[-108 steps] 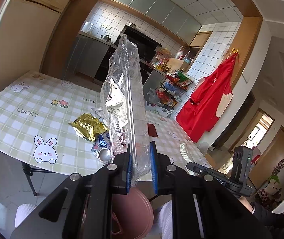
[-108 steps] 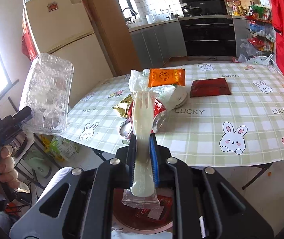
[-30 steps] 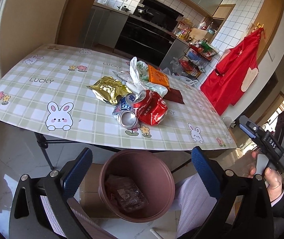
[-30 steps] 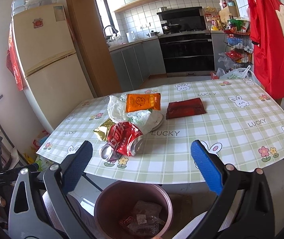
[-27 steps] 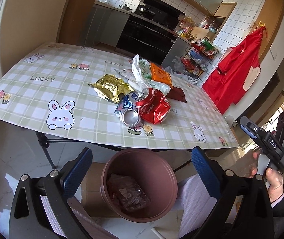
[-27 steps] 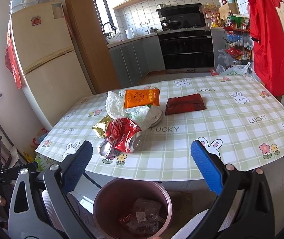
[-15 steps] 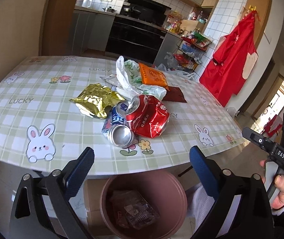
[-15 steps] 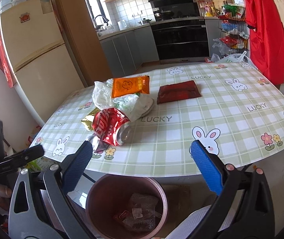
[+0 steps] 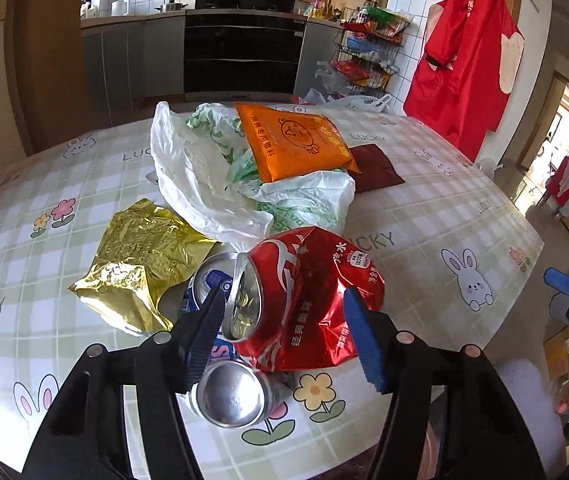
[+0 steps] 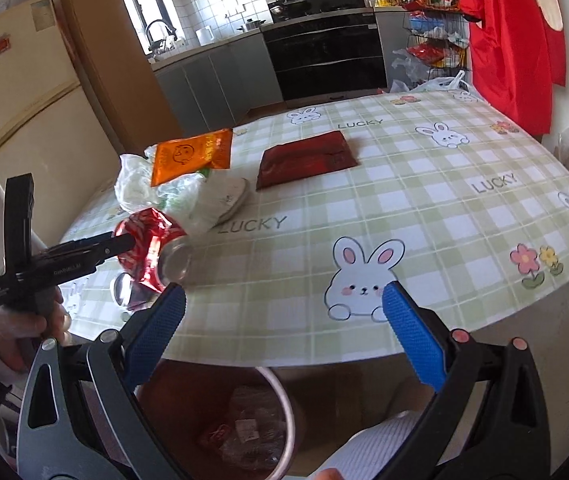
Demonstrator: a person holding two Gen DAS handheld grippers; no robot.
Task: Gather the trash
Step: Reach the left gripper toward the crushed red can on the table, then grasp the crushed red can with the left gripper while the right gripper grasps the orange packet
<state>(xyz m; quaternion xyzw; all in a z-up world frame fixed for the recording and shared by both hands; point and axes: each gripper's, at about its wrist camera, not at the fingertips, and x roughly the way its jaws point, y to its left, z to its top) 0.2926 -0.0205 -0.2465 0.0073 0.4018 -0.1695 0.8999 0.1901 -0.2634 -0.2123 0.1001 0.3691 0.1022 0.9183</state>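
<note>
Trash lies in a heap on the checked tablecloth [image 9: 424,216]: a crushed red can [image 9: 304,296], a blue can [image 9: 228,392] in front of it, a gold foil bag [image 9: 140,264], a white plastic bag [image 9: 204,184], an orange packet [image 9: 292,140] and a dark red pouch [image 9: 376,168]. My left gripper [image 9: 284,336] is open, its jaws on either side of the red can. My right gripper [image 10: 284,336] is open and empty over the table's near edge, above the brown bin [image 10: 244,420]. The red can [image 10: 148,248] and dark red pouch [image 10: 308,160] also show in the right wrist view.
The bin below the table edge holds clear wrappers [image 10: 244,436]. A fridge [image 10: 16,120] stands to the left, kitchen cabinets and an oven [image 10: 324,56] behind, a red apron [image 10: 512,40] hangs at right.
Both grippers let go of the clear container and the fork, which went into the bin. My left gripper then moved forward over the table and now straddles the red can.
</note>
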